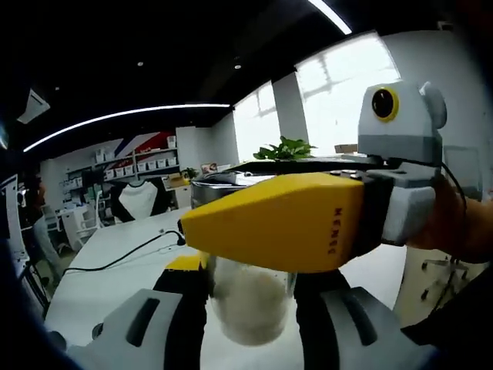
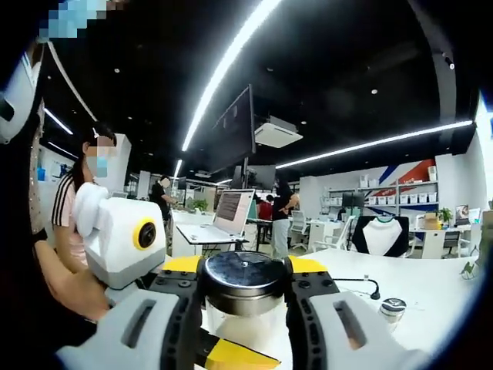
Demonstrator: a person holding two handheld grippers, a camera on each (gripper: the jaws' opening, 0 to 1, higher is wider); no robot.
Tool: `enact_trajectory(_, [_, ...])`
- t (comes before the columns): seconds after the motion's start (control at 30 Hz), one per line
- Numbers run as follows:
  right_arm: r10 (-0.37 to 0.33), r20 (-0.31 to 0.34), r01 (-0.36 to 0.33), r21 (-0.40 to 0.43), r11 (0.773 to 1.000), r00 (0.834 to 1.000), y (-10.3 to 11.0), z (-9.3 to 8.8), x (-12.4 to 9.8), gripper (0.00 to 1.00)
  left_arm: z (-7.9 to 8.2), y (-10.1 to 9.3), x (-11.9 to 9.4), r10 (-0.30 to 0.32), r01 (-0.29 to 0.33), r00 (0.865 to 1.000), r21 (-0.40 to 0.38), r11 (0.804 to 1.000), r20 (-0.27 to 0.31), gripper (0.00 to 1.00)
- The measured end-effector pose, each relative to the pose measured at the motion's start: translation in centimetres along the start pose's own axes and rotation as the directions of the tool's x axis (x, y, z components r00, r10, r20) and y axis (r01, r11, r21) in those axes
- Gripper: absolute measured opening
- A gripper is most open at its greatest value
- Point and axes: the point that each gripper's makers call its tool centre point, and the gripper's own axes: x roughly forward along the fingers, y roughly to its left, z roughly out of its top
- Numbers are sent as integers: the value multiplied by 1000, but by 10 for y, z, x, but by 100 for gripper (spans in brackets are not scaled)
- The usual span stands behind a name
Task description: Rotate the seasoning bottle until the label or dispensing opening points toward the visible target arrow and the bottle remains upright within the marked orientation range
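The white surface (image 1: 115, 266) runs back toward shelves and windows in the left gripper view, with a black cable (image 1: 123, 254) snaking over it; its near part is hidden behind the claws. In the right gripper view the same surface (image 2: 416, 297) stretches right with open room, carrying a small capped jar (image 2: 392, 308) near its edge and a laptop (image 2: 223, 216) on a farther desk, where several people stand.

The right claw (image 1: 202, 233) crosses the left gripper view from the right, its yellow body covering the top of the bottle (image 1: 248, 304), so cap and label cannot be made out there. A hand (image 1: 454, 223) holds it at the frame's right edge.

The left claw (image 1: 250, 297) pinches the bottle's clear lower body, which holds white grains; the base is cut off by the frame.

In the right gripper view the right claw (image 2: 244, 287) is pressed against the bottle's (image 2: 245, 308) dark metal cap on both sides. The bottle stands upright between both claws. No arrow can be made out.
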Motion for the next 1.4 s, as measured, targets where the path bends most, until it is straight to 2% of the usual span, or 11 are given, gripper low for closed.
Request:
enact_trajectory(0.2, [176,38,-177,37,983,984,6,8,-7,37,11,-11,-6,-112,111,993,12,994,46,45])
enact_trajectory(0.4, [381,48,-383,53,922,923,20,12,-19,38,16,-30,-12,-257,260,962,-20,965,90,46])
enact_trajectory(0.53, [415,37,-416,47,908,909,19,12,-19,38,16,-31,-12,-267,270,959,-21,963,96,46])
enact_trajectory(0.63, [418,46,-420,44,906,907,20,13,-19,38,18,-29,-11,-248,250,964,-4,968,93,45])
enact_trajectory(0.7, [411,47,-413,41,910,910,20,13,-19,38,18,-28,-10,-239,240,967,0,971,88,45])
enact_trajectory(0.8, [347,46,-349,55,935,937,14,12,-15,38,17,-21,-8,-189,191,979,-24,981,80,45])
enact_trajectory(0.93, [176,-3,-176,20,984,984,2,3,-6,37,6,0,-4,-49,49,999,-26,998,22,45])
enact_trajectory(1.0, [87,-7,-87,22,996,996,-1,1,-2,37,4,9,-3,11,-11,1000,-19,1000,10,45])
enact_trajectory(1.1, [-22,23,20,80,997,1000,-3,1,2,36,4,13,-4,52,-51,999,-32,998,12,45])
enact_trajectory(1.2, [-109,70,97,161,982,992,-7,3,3,37,5,14,-5,82,-81,996,-30,996,22,45])
enact_trajectory(1.4, [-130,36,121,172,978,991,-5,2,7,37,6,18,-7,130,-130,991,7,991,19,45])
